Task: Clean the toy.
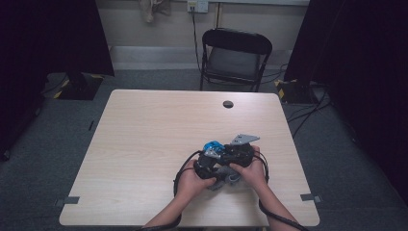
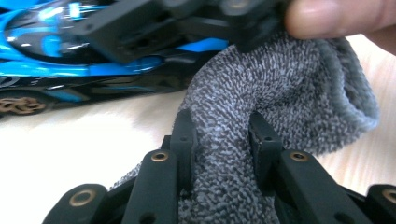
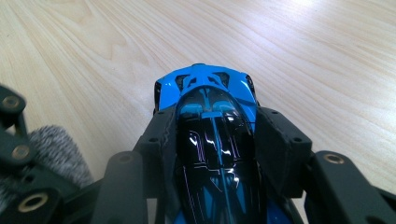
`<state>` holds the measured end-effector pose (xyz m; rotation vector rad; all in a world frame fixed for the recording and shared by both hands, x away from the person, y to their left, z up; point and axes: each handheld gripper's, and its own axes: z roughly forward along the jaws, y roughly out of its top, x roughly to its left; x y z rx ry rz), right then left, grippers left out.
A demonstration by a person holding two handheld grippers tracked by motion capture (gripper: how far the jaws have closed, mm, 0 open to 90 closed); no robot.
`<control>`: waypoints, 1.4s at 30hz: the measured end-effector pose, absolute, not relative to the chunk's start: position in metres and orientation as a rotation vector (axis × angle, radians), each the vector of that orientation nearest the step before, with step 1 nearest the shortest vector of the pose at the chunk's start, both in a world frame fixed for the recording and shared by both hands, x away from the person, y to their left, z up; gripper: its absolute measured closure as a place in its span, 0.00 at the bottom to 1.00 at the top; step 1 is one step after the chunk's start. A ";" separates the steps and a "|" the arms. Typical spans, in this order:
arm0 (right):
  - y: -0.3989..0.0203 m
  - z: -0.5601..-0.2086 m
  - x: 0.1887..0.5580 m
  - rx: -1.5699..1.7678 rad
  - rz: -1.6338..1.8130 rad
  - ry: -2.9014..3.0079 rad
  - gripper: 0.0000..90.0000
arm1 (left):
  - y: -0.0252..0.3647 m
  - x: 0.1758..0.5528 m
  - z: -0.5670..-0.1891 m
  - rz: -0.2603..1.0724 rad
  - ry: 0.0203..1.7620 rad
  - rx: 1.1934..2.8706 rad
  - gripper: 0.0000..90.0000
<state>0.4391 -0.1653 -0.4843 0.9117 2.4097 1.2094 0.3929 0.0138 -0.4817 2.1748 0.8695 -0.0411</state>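
A blue and black toy car (image 3: 205,81) rests on the wooden table (image 1: 144,144), nose pointing away in the right gripper view. My right gripper (image 3: 215,119) is shut on its body, one jaw on each side. In the left gripper view a grey fuzzy cloth (image 2: 289,93) bunches up between the jaws of my left gripper (image 2: 222,122), which is shut on it. That cloth lies right beside the car (image 2: 42,46), under the right gripper (image 2: 154,23). From above, both hands sit close together, with the car (image 1: 211,146) ahead of them and the cloth (image 1: 227,179) under them.
A black folding chair (image 1: 235,53) stands beyond the table's far edge. A small dark round hole (image 1: 228,104) marks the tabletop near that edge. Black curtains hang at both sides, and cables run over the floor at the right.
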 end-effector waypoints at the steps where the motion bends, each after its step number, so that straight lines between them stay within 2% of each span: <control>1: -0.165 -0.484 0.439 0.913 1.210 2.409 0.56 | 0.015 0.394 -0.482 -0.038 0.871 2.173 0.76; 42: -0.166 -0.484 0.439 0.912 1.210 2.409 0.56 | 0.080 0.429 -0.479 0.111 1.091 2.131 0.76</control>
